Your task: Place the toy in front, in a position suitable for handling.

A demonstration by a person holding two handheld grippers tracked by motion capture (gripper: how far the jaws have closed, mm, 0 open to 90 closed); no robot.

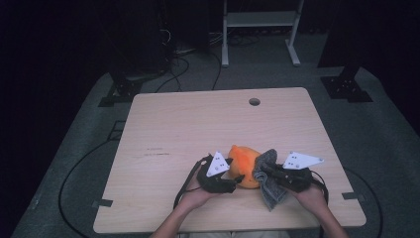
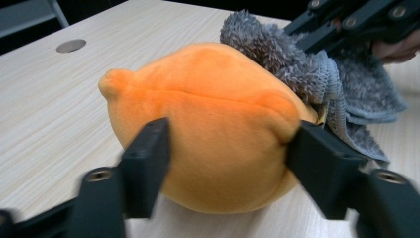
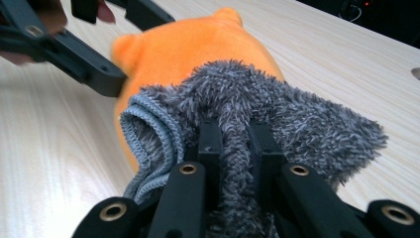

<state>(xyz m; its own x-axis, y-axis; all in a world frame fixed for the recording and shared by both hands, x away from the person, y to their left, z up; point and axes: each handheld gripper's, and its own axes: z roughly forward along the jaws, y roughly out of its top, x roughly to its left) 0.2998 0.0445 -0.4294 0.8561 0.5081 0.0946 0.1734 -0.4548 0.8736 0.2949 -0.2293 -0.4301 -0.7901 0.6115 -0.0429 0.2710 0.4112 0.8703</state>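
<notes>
To wipe well, the left hand-held gripper (image 2: 228,163) should keep the orange plush toy (image 2: 213,124) steady between its jaws while the right hand-held gripper (image 3: 233,144), clamped on the grey cloth (image 3: 277,114), rubs gently. The toy, rounded, soft and seamed, sits on the worktop (image 1: 198,124) near its front edge.

— What lay beyond the work itself?

— A pale wooden table (image 1: 198,129), with a round cable hole (image 1: 254,101) near its far edge, toward one o'clock from the middle.

— And off the table?

— Grey carpet (image 1: 381,144) all round. A white frame (image 1: 260,29) stood at twelve o'clock, black cables (image 1: 183,64) trailed at eleven, and a black stand foot (image 1: 345,88) sat at two o'clock.
</notes>
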